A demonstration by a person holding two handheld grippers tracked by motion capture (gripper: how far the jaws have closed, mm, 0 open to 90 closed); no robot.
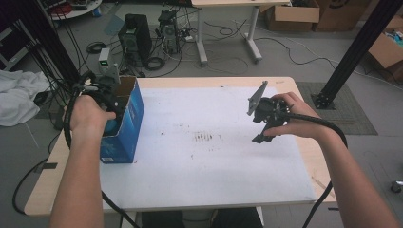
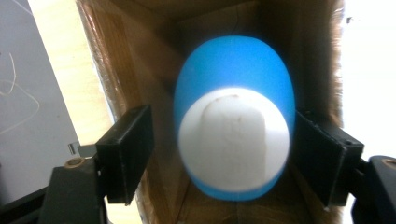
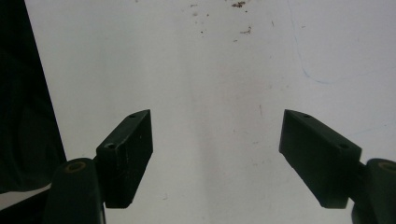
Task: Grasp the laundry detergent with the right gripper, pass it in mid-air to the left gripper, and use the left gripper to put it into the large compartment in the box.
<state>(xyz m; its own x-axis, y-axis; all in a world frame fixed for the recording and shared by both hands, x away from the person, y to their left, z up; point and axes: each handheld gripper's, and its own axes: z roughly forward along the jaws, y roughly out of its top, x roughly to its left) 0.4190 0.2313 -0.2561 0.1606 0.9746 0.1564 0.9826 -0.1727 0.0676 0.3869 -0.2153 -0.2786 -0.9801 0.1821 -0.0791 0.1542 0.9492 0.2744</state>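
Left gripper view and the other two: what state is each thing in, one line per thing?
Left gripper: jaws open inside the box, the left jaw clear of the cup, the right jaw's contact unclear.
Blue cup: blurred between the jaws, white inside facing the camera.
Cardboard box: upright at the table's left edge, top open.
Right gripper: open, empty, above the white mat.

We see the blue and white egg-shaped thing (image 2: 233,135) blurred inside the cardboard box (image 2: 140,46), so whether the right pad touches it is unclear; in the high view the left hand (image 1: 88,116) hides the left tool's tips
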